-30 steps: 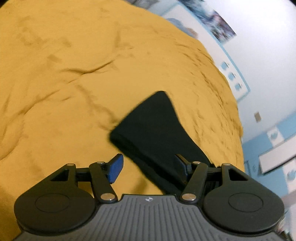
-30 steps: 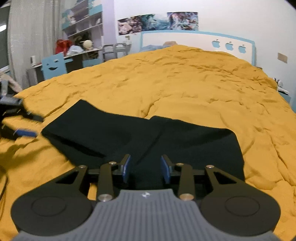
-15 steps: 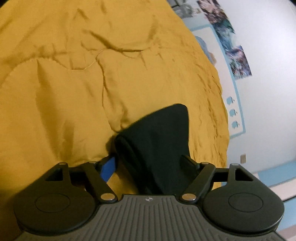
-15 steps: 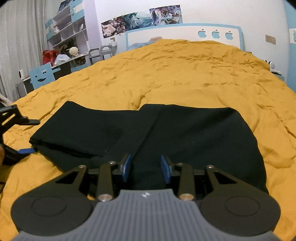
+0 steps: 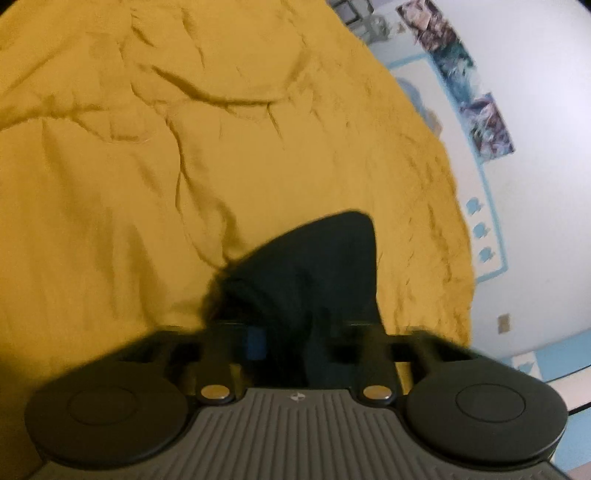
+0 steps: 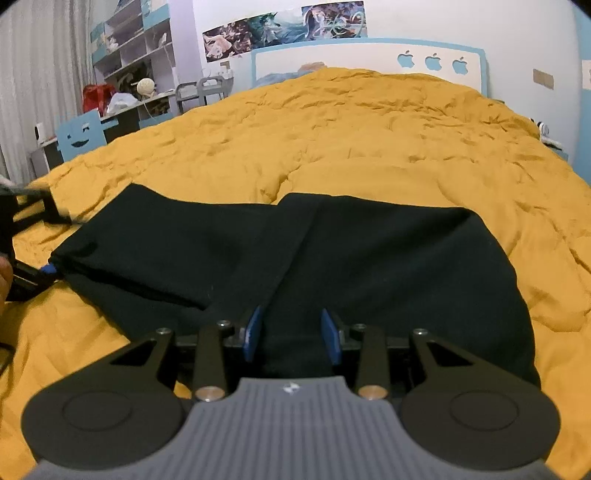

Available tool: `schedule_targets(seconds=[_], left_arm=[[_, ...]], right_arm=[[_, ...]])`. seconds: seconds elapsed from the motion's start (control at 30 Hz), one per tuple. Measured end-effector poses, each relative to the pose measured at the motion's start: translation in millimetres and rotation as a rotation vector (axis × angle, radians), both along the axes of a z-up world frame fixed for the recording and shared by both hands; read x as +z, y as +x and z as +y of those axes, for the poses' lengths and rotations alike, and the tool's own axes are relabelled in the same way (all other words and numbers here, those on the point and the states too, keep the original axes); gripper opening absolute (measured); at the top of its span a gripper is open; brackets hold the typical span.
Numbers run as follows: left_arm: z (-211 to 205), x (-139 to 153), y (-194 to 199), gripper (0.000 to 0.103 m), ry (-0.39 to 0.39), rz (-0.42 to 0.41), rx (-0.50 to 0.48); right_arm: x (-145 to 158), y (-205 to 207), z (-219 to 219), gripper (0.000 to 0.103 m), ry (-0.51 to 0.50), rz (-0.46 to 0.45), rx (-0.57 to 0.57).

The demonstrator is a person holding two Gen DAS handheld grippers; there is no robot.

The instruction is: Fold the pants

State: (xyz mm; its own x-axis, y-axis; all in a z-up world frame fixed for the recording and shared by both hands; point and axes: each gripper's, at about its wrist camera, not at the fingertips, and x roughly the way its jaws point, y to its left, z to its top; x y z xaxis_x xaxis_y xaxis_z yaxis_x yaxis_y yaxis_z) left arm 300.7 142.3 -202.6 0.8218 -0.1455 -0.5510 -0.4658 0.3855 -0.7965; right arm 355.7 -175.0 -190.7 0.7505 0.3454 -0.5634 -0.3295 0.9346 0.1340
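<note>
Black pants (image 6: 332,251) lie folded lengthwise across a yellow duvet (image 6: 369,122). In the left wrist view the pants' end (image 5: 314,280) fills the space between the fingers of my left gripper (image 5: 295,339), whose jaws stand around the cloth, motion-blurred and closing. From the right wrist view the left gripper (image 6: 48,266) is at the pants' left end. My right gripper (image 6: 291,332) is open with its blue pads (image 6: 253,330) either side of the pants' near edge at the middle.
The bed's white and blue headboard (image 6: 369,59) is at the far end. A desk and shelves (image 6: 129,74) stand at the far left. Posters (image 6: 284,26) hang on the wall. The duvet is wrinkled around the pants.
My left gripper has moved onto the pants' end and its jaws have narrowed around the cloth. My right gripper has moved closer to the pants' near edge and stayed open.
</note>
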Motion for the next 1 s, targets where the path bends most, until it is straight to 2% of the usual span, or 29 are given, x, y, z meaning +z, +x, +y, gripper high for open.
schedule_targets(seconds=[0.17, 0.33, 0.43, 0.57, 0.67, 0.83, 1.0], left_arm=[[2, -6, -4, 0.012, -0.064, -0.031, 0.042], [-4, 7, -6, 0.011, -0.028, -0.075, 0.035], [-12, 25, -3, 0.011, 0.015, -0.107, 0.012], [-32, 55, 2, 0.011, 0.104, -0.158, -0.046], [-55, 77, 6, 0.011, 0.205, -0.183, -0.098], [-113, 112, 19, 0.011, 0.396, -0.232, -0.223], [-175, 134, 28, 0.011, 0.551, -0.284, -0.353]], right_arm=[[2, -3, -2, 0.033, 0.01, 0.001, 0.002], [4, -3, -6, 0.033, 0.033, 0.01, 0.001], [7, -4, -9, 0.033, 0.041, 0.01, 0.002], [15, -8, -19, 0.033, 0.065, 0.003, -0.007], [25, -10, -33, 0.033, 0.091, -0.01, -0.039], [40, -12, -71, 0.033, 0.143, -0.003, -0.136], [52, -15, -113, 0.033, 0.236, 0.015, -0.24]])
